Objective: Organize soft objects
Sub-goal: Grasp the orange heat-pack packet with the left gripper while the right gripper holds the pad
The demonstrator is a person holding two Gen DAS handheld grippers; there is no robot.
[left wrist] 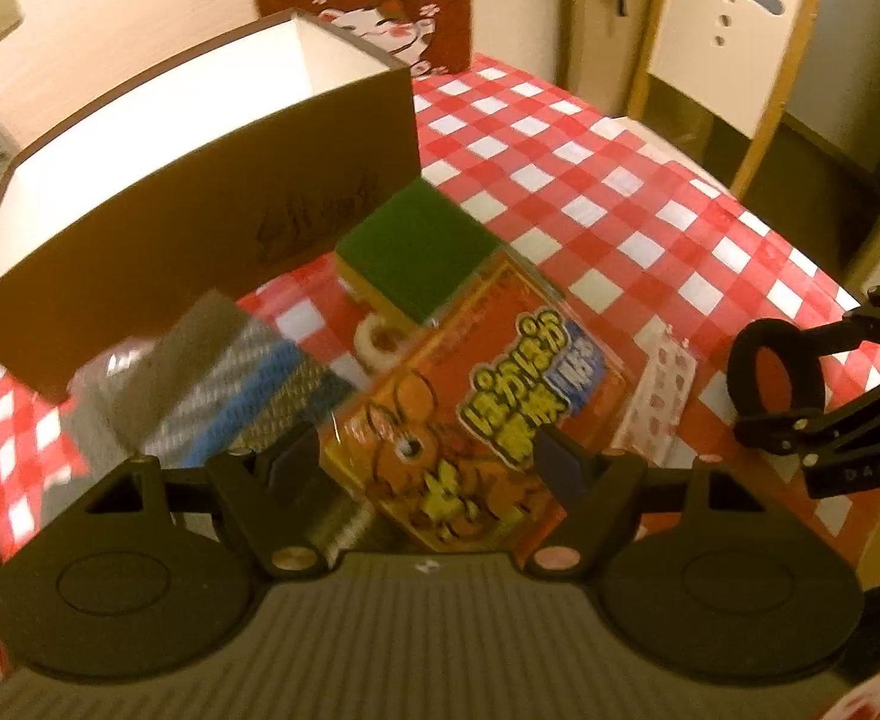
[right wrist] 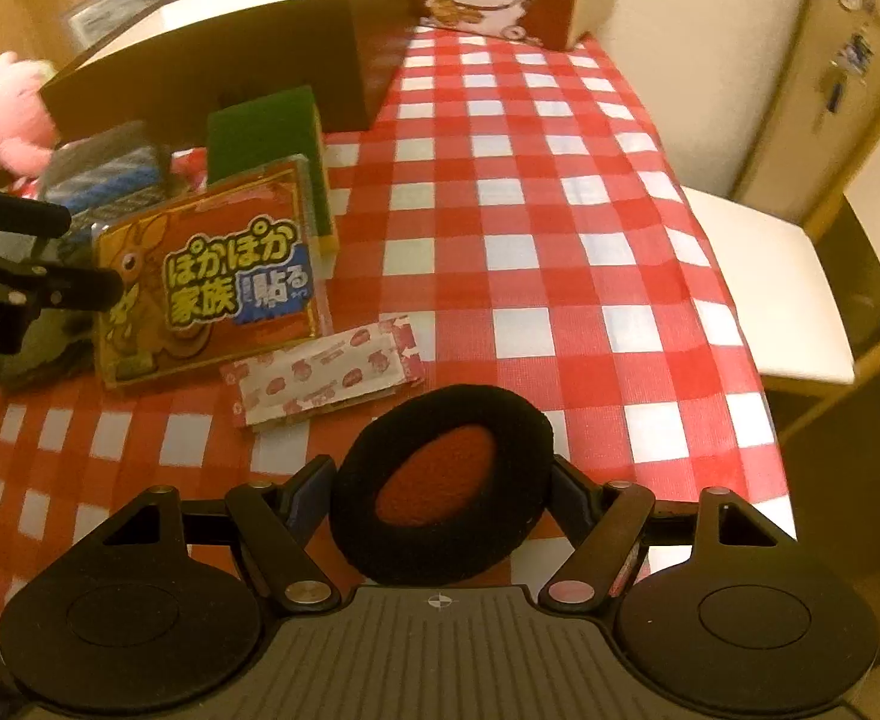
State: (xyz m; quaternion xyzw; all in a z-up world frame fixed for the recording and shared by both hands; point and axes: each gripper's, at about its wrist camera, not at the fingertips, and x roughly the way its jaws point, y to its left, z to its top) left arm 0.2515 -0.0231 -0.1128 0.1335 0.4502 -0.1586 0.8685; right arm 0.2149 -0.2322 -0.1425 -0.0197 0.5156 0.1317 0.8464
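Observation:
My right gripper is shut on a black foam ear pad with a red centre, its pads pressing on both sides; the left wrist view shows that gripper and ear pad just above the table's right edge. My left gripper stands open, wide, low over an orange heat-pack packet. The right wrist view has this gripper at the packet's left edge. A green sponge and a grey-blue striped cloth lie beside the packet.
A tall brown box with a white inside stands behind the sponge. A red-and-white wrapper lies in front of the packet on the checked tablecloth. A pink plush sits far left. A chair stands off the table's right edge.

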